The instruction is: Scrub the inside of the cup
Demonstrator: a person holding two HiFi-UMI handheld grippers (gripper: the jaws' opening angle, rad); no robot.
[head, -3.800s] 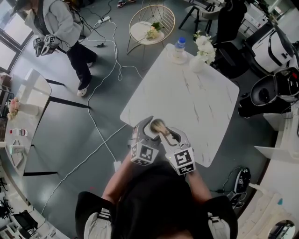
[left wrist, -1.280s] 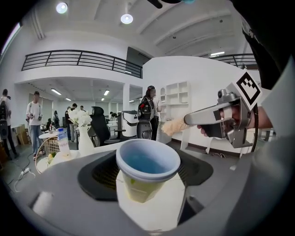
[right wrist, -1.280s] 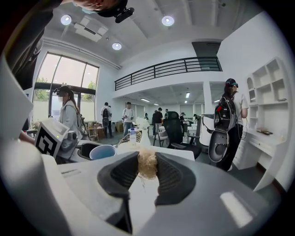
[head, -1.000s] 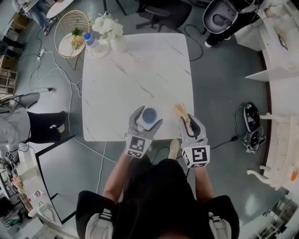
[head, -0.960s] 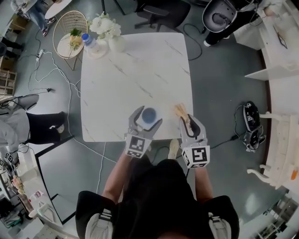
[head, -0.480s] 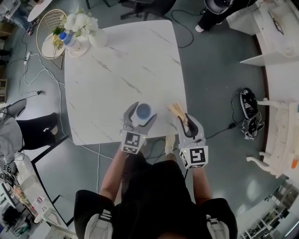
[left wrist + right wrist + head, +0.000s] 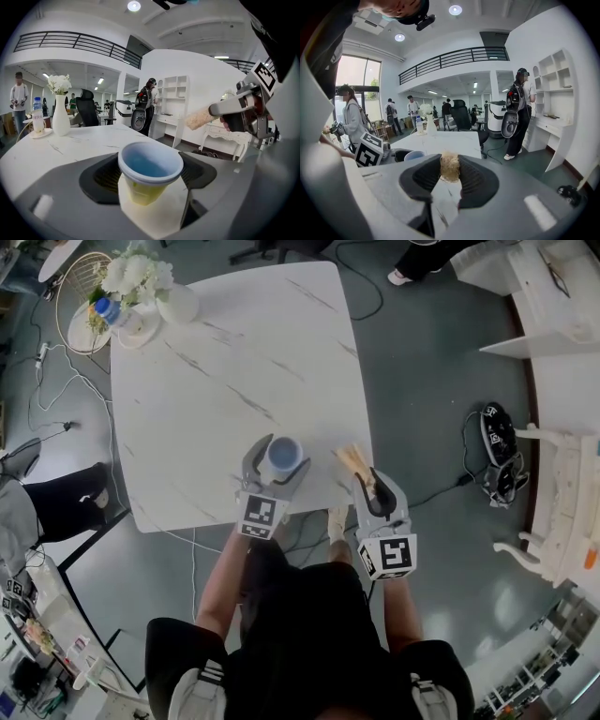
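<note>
Left gripper (image 7: 278, 461): jaws wide, clamped on the cup (image 7: 149, 165), upright over the near edge of the table (image 7: 244, 352). Right gripper (image 7: 371, 488): closed on the brush (image 7: 352, 459). The brush, earlier inside the cup, now sits beside it and apart, so scrubbing seems paused or done. Vase (image 7: 178, 304) and bottle (image 7: 110, 311) stand at the far corner; nothing obstructs.

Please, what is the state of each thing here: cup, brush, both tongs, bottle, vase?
Yellow cup with blue inside: upright, empty, gripped.
Tan fibre brush: gripped, outside the cup.
Left tongs: shut on the cup.
Right tongs: shut on the brush.
Clear plastic bottle with blue cap: upright, capped.
White vase: upright, holding white flowers.
</note>
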